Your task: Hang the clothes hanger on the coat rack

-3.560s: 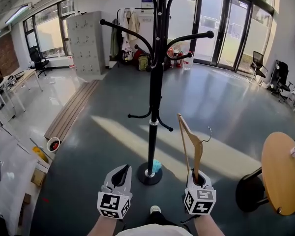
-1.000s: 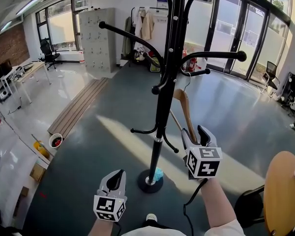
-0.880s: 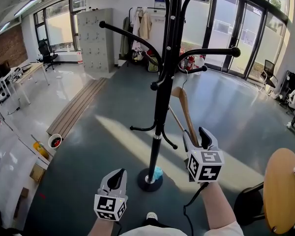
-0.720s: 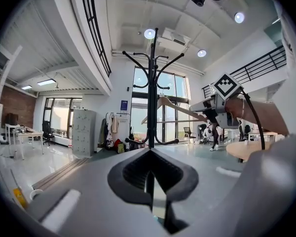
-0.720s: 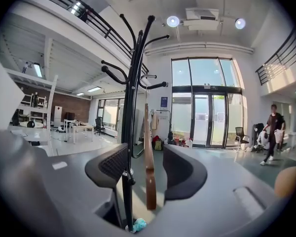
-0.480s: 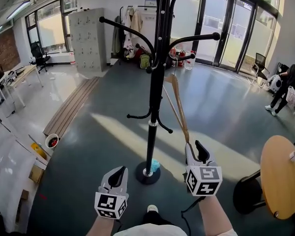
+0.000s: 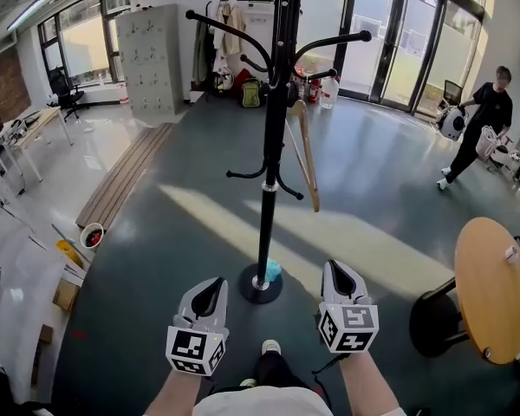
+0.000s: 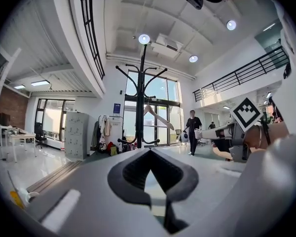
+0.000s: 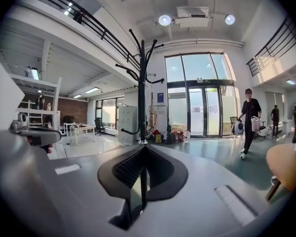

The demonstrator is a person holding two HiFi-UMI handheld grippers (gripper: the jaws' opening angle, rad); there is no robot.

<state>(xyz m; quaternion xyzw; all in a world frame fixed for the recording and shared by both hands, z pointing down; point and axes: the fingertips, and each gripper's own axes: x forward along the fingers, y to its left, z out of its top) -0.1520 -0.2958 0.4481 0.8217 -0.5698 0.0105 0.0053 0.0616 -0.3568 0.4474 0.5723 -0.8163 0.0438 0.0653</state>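
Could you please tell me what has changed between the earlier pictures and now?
The right gripper let go of the tan wooden clothes hanger, now hanging from the black metal coat rack, and drew back low, jaws together. The left gripper stayed low, shut, empty.

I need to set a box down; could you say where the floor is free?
Bare floor lies between the coat rack and the round table. The left edge is crowded: cardboard box, bowl, wooden boards.

Left tongs (image 7: 215, 282), right tongs (image 7: 336, 268): grey, black-white marker cubes (image 7: 191, 352); shirt (image 7: 260, 403) perhaps white.
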